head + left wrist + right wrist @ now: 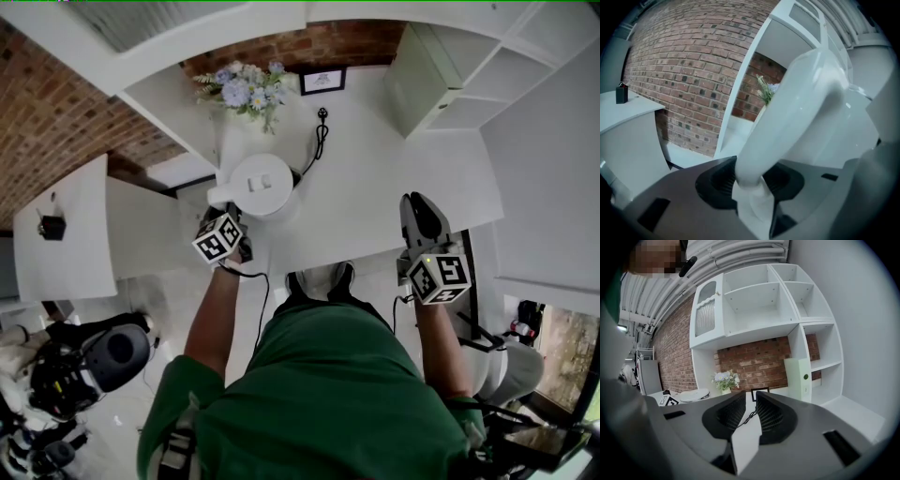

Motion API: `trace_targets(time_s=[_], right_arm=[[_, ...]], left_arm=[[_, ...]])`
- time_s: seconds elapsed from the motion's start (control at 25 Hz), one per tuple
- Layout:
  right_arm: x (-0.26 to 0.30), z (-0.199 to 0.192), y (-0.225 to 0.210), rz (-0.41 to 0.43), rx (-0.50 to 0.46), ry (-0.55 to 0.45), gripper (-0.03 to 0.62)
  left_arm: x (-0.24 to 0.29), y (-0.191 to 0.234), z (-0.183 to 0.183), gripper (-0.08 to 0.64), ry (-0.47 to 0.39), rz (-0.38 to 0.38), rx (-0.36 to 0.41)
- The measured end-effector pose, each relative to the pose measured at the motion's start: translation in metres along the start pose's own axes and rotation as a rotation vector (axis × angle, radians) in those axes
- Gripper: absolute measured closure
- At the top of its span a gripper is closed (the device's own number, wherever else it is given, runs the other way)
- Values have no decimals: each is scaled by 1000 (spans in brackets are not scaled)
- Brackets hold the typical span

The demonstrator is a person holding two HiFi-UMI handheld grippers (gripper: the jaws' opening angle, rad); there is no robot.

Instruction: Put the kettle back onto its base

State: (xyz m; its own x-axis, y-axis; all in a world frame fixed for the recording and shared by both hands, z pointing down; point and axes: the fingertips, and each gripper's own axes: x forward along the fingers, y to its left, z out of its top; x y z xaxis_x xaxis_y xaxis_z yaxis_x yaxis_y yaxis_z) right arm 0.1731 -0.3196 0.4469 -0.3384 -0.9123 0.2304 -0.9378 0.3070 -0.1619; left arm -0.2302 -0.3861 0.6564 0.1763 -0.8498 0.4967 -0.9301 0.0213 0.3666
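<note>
A white kettle (261, 183) with a round lid stands low over the white counter (375, 178); its base is hidden beneath it. A black cord (319, 141) runs from a wall plug to the kettle's foot. My left gripper (225, 217) is at the kettle's left front, shut on the curved white handle (806, 117), which fills the gap between the pads of the left gripper (749, 180). My right gripper (418, 204) hovers over the counter's front right, apart from the kettle. The right gripper (749, 411) shows a narrow gap with nothing in it. The kettle (691, 395) appears far left there.
A vase of flowers (246, 89) and a small picture frame (322, 81) stand at the counter's back by the brick wall. A tall pale box (412, 84) sits under the shelves at right. A lower white table (66, 244) with a small black object lies left.
</note>
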Motion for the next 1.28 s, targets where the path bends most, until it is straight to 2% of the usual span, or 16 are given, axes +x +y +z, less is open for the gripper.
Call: trace_targets(time_s=[0.2, 0.4, 0.52, 0.76, 0.84, 1.04, 1.28], right_arm=[[7, 2, -1, 6, 11, -6, 509], [17, 5, -5, -2, 21, -21, 508], [24, 8, -6, 3, 32, -27, 508], [38, 9, -3, 13, 42, -28, 514], [43, 13, -2, 10, 38, -33, 521], [54, 34, 2, 14, 7, -77, 537], [59, 62, 11, 28, -43, -134, 551]], left_arm=[[-30, -6, -15, 373, 28, 21, 29], [-59, -12, -13, 373, 57, 8, 60], [-74, -20, 3, 373, 47, -29, 69], [-103, -35, 29, 374, 9, -85, 166], [-115, -37, 43, 374, -39, -84, 171], [-149, -38, 115, 385, -274, -4, 234], [-172, -57, 174, 390, -435, -17, 230]])
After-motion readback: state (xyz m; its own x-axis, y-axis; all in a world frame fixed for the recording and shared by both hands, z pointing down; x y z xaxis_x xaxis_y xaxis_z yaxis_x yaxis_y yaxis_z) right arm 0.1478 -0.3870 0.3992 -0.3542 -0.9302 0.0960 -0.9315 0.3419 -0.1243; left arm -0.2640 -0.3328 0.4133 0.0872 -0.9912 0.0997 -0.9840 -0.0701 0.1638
